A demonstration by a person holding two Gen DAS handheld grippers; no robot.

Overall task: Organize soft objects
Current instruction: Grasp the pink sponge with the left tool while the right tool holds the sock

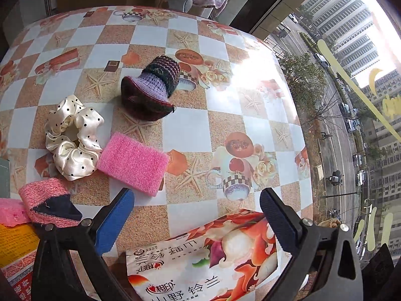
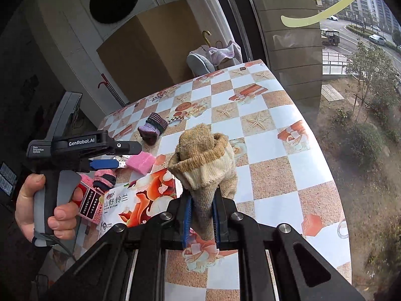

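My right gripper (image 2: 203, 200) is shut on a beige knitted sock (image 2: 205, 160), held bunched above the checked table (image 2: 275, 150). My left gripper (image 1: 196, 195) stands open over a flowered tissue pack (image 1: 205, 258), nothing between its blue pads (image 1: 115, 218). On the table ahead lie a purple knitted hat (image 1: 150, 87), a white polka-dot scrunchie (image 1: 72, 138), a pink sponge (image 1: 132, 163) and a pink knitted piece with navy lining (image 1: 47, 203). In the right wrist view a hand (image 2: 50, 200) holds the left gripper (image 2: 117, 161) beside the tissue pack (image 2: 140, 200).
A second pink sponge (image 1: 10, 212) and a yellow box (image 1: 15, 243) sit at the near left edge. The table's right edge runs along a large window (image 2: 363, 100). Behind the far edge stand a cardboard box (image 2: 150, 50) and a chair with cloth (image 2: 213, 55).
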